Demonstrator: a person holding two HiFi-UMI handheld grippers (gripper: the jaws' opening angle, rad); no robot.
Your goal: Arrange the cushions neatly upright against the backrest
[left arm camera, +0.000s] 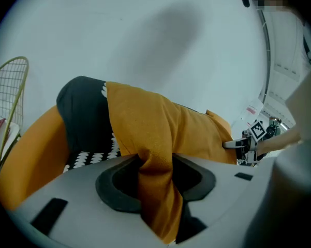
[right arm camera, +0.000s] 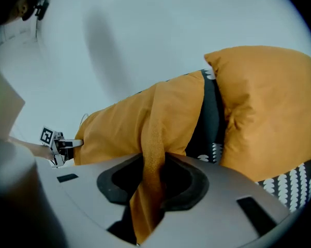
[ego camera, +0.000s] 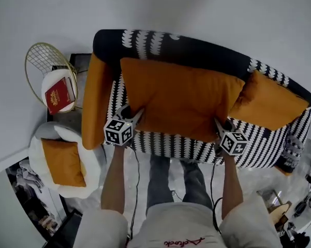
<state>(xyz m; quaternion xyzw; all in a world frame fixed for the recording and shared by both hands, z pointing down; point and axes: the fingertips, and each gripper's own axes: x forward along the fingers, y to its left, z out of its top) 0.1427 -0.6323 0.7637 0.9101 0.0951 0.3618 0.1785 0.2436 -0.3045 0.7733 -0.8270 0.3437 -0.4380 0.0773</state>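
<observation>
A large orange cushion (ego camera: 182, 98) leans against the dark backrest (ego camera: 196, 50) of the black-and-white patterned sofa (ego camera: 258, 144). My left gripper (ego camera: 133, 117) is shut on the cushion's lower left corner; the orange fabric (left arm camera: 158, 190) is pinched between its jaws. My right gripper (ego camera: 219, 124) is shut on the lower right corner, with fabric (right arm camera: 150, 180) bunched between its jaws. A smaller orange cushion (ego camera: 269, 101) stands at the sofa's right end, also seen as the puffy cushion (right arm camera: 264, 112) in the right gripper view. An orange bolster-like cushion (ego camera: 95, 99) lies along the left armrest.
A wire side table (ego camera: 47, 66) with a red book (ego camera: 59, 94) stands left of the sofa. A white round chair (ego camera: 90, 174) with another orange cushion (ego camera: 64, 161) sits at the lower left. The person's legs (ego camera: 173, 182) stand right in front of the sofa.
</observation>
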